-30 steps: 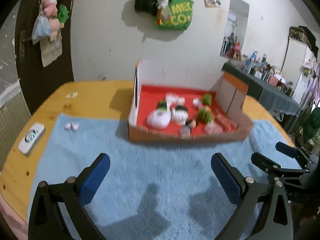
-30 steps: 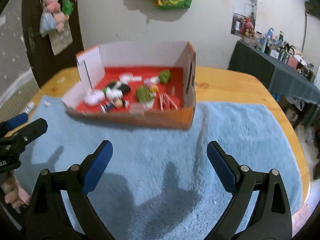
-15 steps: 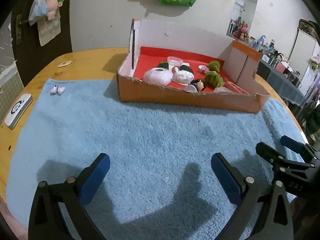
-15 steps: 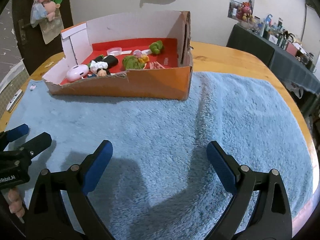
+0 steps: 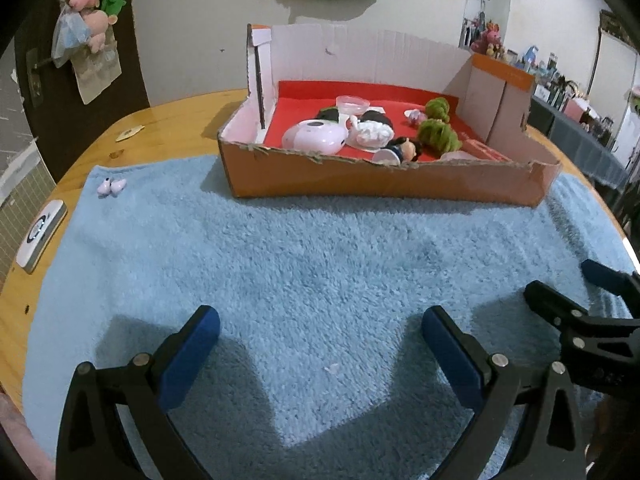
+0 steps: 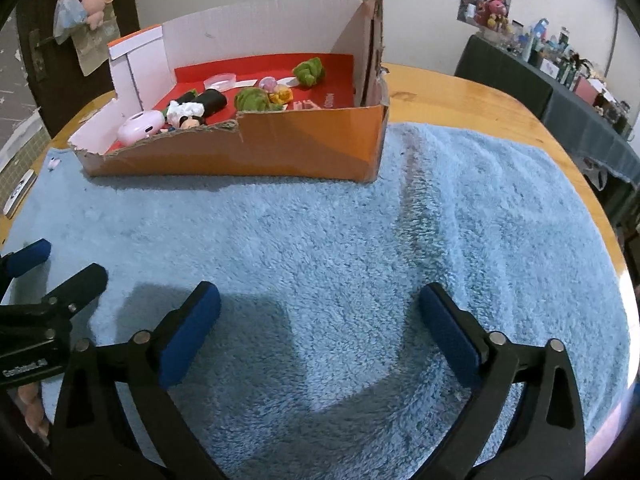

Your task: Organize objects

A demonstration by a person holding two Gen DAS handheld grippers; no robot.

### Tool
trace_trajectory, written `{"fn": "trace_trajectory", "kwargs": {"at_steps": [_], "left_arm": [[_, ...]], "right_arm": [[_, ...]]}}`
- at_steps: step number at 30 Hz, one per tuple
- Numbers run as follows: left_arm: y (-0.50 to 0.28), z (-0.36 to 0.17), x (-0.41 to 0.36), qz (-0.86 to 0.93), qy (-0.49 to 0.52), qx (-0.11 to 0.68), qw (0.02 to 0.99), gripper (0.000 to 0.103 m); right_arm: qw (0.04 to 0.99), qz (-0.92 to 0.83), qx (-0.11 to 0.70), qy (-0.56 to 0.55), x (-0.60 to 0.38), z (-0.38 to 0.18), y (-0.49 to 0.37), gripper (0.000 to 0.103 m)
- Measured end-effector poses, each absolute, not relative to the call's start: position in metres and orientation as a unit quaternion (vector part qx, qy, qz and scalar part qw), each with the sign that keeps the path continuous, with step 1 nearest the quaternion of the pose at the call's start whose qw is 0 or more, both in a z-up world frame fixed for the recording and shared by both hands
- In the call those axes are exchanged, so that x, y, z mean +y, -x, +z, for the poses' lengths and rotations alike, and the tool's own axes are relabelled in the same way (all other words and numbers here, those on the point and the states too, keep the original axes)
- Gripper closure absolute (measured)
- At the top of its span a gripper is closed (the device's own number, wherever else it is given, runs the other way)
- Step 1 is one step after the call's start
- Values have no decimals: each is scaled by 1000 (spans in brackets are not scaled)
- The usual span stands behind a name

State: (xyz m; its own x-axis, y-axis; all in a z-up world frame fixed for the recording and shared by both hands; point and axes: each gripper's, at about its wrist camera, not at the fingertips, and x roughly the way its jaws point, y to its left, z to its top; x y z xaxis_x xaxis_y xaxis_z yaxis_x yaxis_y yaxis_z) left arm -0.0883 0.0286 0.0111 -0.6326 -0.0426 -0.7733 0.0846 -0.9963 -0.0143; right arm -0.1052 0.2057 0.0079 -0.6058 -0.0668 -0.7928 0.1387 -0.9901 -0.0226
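An orange cardboard box (image 5: 380,180) with a red floor stands at the far side of a blue towel (image 5: 320,248). Inside lie a pink case (image 5: 314,138), a black-and-white doll (image 5: 370,130) and two green plush pieces (image 5: 438,136). My left gripper (image 5: 319,324) hangs open and empty over the towel's near part. My right gripper (image 6: 319,298) is beside it, its jaws opening with nothing between them. The right wrist view shows the box (image 6: 300,148), the pink case (image 6: 140,126) and the left gripper (image 6: 68,262). A small pink pair of earbuds (image 5: 111,186) lies on the towel left of the box.
A round wooden table (image 5: 168,120) carries the towel. A white flat device (image 5: 40,236) lies on its left edge. The right gripper (image 5: 564,280) shows at the right of the left wrist view. Bags and toys hang on the wall behind, and a cluttered dark counter (image 6: 580,80) stands at the right.
Both grippers have sunk toward the towel and tipped further down, so the box now sits higher in each view. Nothing on the table has moved.
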Motion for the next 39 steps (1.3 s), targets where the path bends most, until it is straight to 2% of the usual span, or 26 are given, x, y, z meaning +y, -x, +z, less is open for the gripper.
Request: {"fn": "trace_trajectory", "kwargs": {"at_steps": [39], "left_arm": [[91,11,26,-902,-426,33,61,0]], "right_arm": [[46,-898,26,-437,214,8,103,0]]}}
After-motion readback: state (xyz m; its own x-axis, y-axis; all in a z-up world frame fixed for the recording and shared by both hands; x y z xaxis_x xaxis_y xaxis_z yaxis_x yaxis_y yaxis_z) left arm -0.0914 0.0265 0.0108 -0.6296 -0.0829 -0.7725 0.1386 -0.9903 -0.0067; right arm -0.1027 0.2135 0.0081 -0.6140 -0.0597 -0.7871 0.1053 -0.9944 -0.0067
